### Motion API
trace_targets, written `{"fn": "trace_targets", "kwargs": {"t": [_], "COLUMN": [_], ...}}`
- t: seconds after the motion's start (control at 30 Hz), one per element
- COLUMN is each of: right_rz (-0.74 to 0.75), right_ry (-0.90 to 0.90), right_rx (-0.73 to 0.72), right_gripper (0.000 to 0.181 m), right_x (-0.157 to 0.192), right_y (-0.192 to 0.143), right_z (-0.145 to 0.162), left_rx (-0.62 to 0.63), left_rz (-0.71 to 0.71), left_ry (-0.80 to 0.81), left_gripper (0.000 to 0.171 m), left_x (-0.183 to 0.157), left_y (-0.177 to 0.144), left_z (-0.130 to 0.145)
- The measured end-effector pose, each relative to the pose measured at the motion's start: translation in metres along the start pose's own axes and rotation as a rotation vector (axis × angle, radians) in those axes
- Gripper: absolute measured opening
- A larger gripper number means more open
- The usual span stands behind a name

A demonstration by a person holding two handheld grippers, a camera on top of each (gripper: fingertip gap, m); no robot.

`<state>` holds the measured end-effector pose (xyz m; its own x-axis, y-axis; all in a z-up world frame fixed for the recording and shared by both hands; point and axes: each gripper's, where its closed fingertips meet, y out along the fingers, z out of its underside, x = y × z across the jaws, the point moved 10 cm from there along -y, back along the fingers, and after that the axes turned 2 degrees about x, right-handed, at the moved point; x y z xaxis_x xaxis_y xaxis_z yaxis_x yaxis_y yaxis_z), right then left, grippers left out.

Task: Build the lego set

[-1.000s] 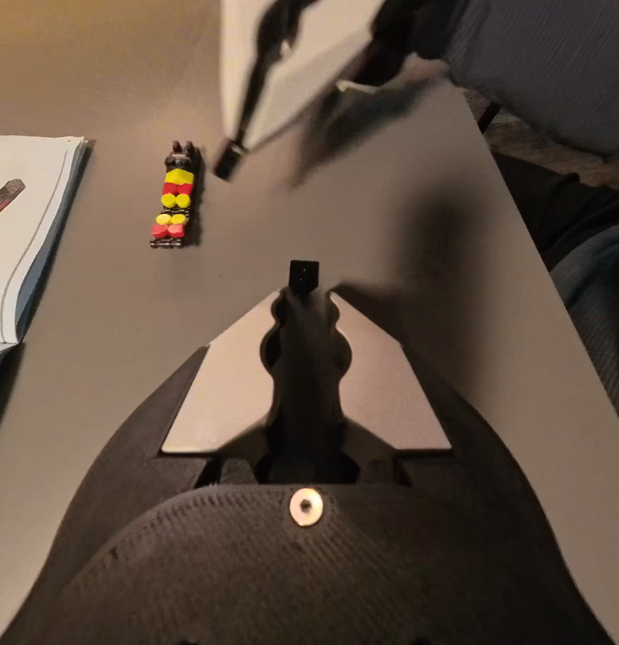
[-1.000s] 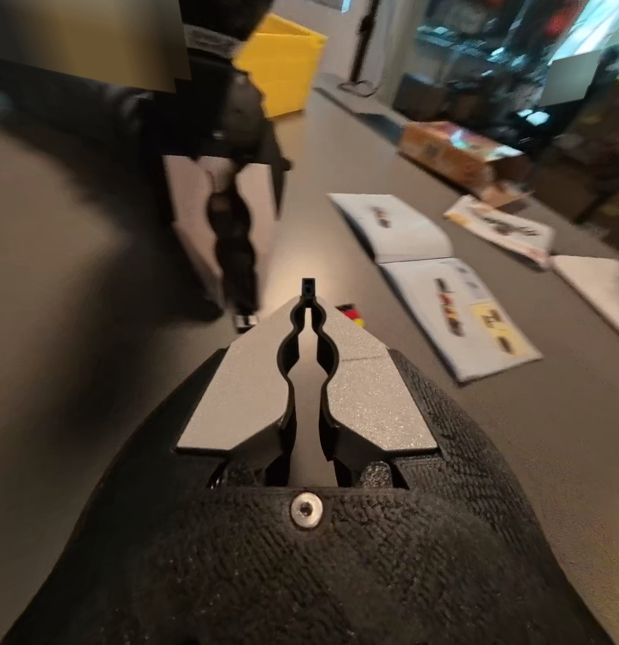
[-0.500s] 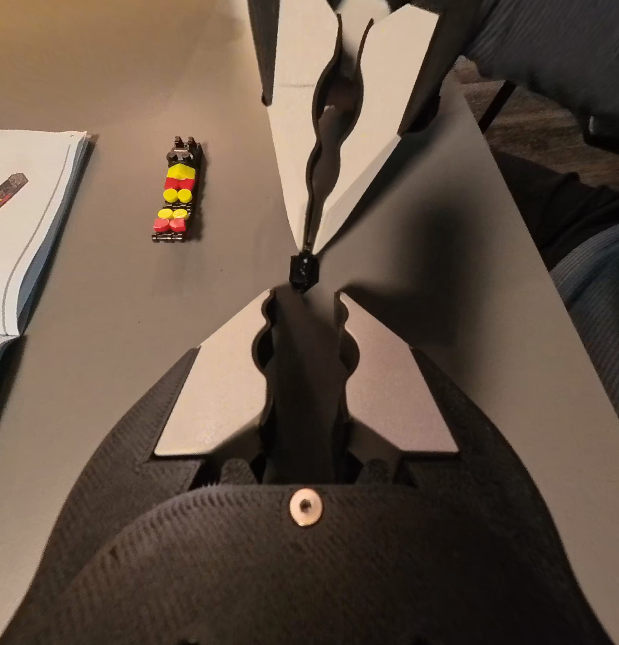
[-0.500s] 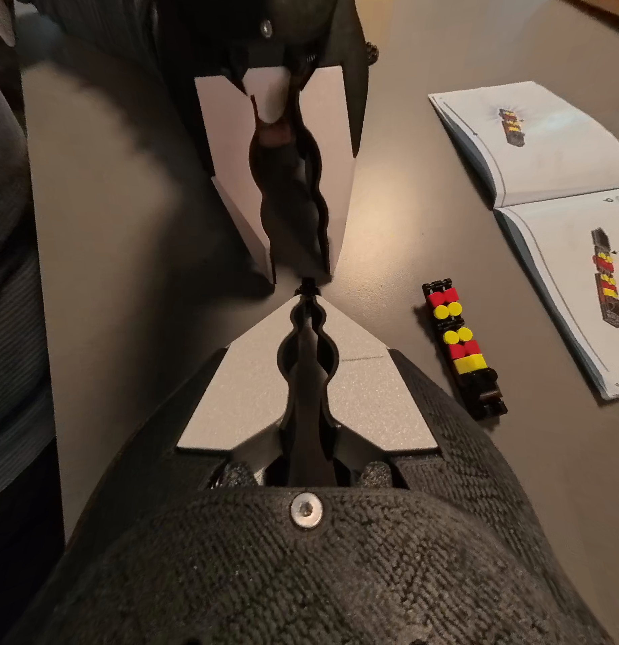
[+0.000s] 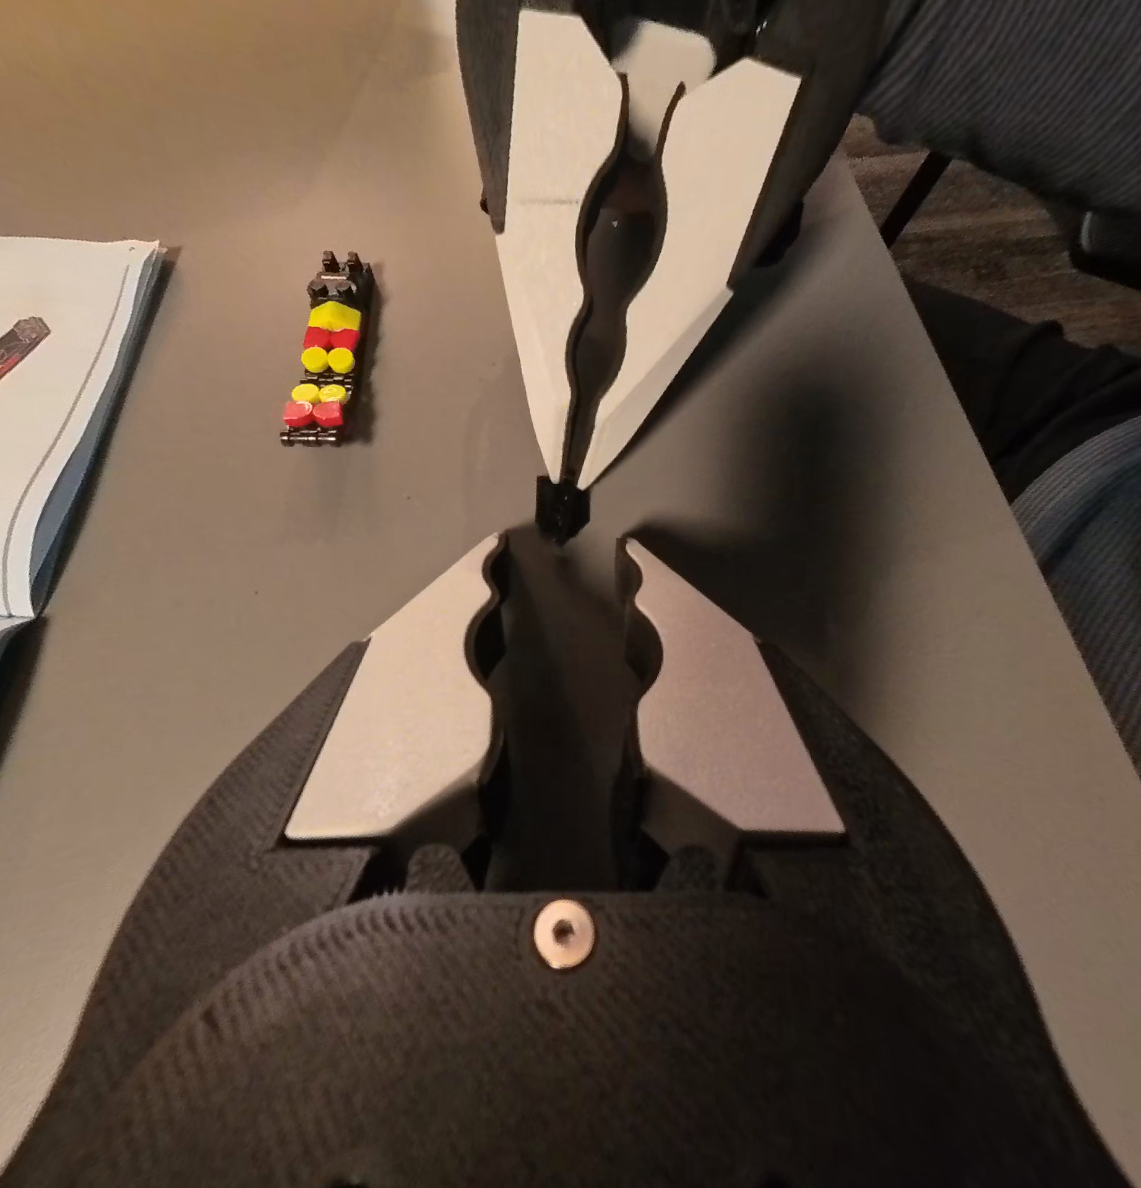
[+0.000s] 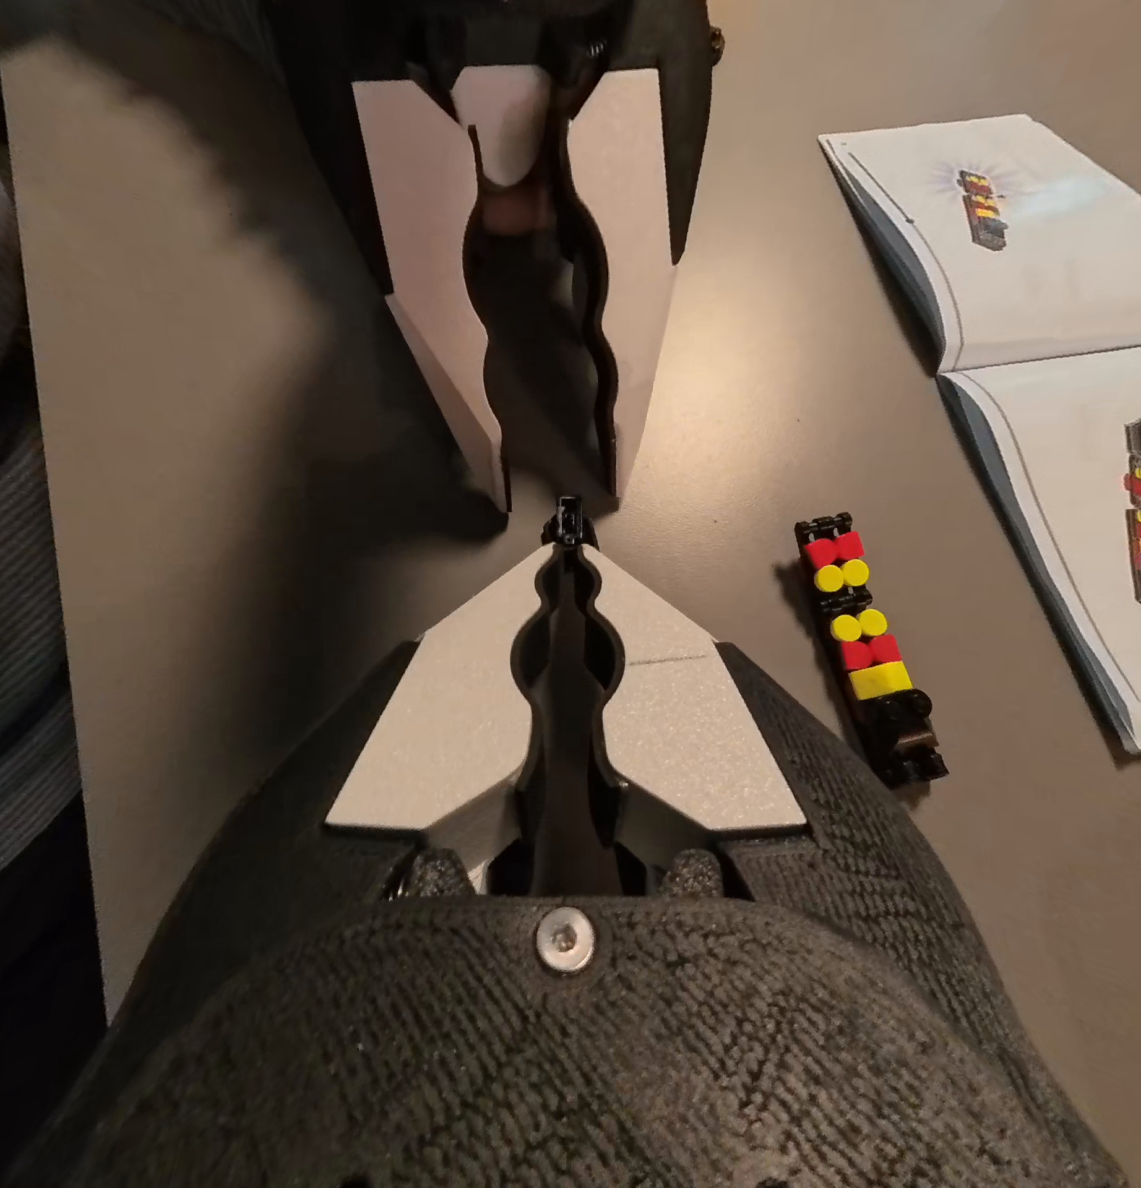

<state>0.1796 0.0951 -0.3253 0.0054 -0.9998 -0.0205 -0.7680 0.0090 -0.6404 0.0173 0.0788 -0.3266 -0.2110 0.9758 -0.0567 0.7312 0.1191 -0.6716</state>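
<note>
Right wrist view: right gripper pinches a small black lego piece at its fingertips, tip-to-tip with the left gripper, whose fingers stand apart. Piece apparently clear of the table; striped lego assembly lies beside.

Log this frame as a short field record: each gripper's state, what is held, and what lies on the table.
right gripper: shut on the small black piece, held at its fingertips
left gripper: open, holding nothing, fingertips facing the piece
lego build: long black strip with red and yellow parts, lying flat on the table, apart from both grippers
instruction booklet: open, beyond the build
person: trouser legs at the table edge
</note>
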Motion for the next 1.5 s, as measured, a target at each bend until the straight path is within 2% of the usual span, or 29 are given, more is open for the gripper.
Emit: {"fn": "trace_targets", "kwargs": {"t": [0.13, 0.3, 0.4, 0.6, 0.7, 0.8, 0.87, 0.9, 0.97, 1.1, 1.17, 1.27, 1.37, 1.5], "right_rz": [-0.002, 0.004, -0.007, -0.004, -0.036, -0.03, -0.047, -0.055, -0.068, -0.077, -0.083, -0.084, -0.096, -0.114], "right_ry": [0.009, 0.018, 0.003, -0.055, -0.059, -0.042, -0.02, -0.012, 0.001, 0.007, -0.005, -0.039, -0.075, -0.1], "right_rx": [-0.008, -0.041, -0.015, 0.014, 0.019, 0.019, 0.01, 0.0, -0.019, -0.061, -0.065, -0.047, -0.014, 0.007], "right_gripper": [0.003, 0.027, 0.03, 0.028, 0.015, 0.013, 0.013, 0.013, 0.013, 0.013, 0.013, 0.013, 0.013, 0.013], "right_x": [-0.001, -0.002, -0.001, -0.006, -0.005, -0.006, -0.008, -0.008, -0.009, -0.01, -0.009, -0.005, 0.001, 0.01], "right_y": [-0.001, -0.003, -0.001, 0.005, 0.005, 0.005, 0.004, 0.003, 0.001, -0.004, -0.009, -0.018, -0.023, -0.025], "right_z": [0.0, -0.001, -0.001, -0.003, -0.003, -0.002, -0.002, -0.002, -0.003, -0.007, -0.015, -0.032, -0.046, -0.059], "left_rx": [0.0, 0.0, 0.0, 0.0, 0.001, -0.002, -0.071, -0.126, -0.188, -0.187, -0.213, -0.257, -0.324, -0.312], "left_rz": [0.0, 0.0, 0.0, 0.0, 0.002, 0.029, 0.102, 0.091, -0.01, -0.273, -0.404, -0.51, -0.572, -0.645], "left_ry": [0.0, 0.0, 0.0, 0.001, 0.003, 0.012, 0.084, 0.15, 0.317, 0.698, 0.821, 0.916, 0.942, 1.021], "left_gripper": [0.032, 0.032, 0.032, 0.032, 0.033, 0.034, 0.026, 0.025, 0.026, 0.032, 0.033, 0.031, 0.03, 0.038], "left_x": [0.0, 0.0, 0.0, 0.0, -0.001, -0.002, -0.008, -0.01, -0.012, -0.02, -0.028, -0.036, -0.04, -0.045], "left_y": [0.0, 0.0, 0.0, 0.0, 0.0, -0.001, -0.008, -0.013, -0.021, -0.019, -0.018, -0.021, -0.028, -0.024], "left_z": [0.0, 0.0, 0.0, 0.0, 0.0, 0.001, 0.0, 0.001, 0.004, 0.014, 0.013, 0.011, 0.008, 0.009]}}
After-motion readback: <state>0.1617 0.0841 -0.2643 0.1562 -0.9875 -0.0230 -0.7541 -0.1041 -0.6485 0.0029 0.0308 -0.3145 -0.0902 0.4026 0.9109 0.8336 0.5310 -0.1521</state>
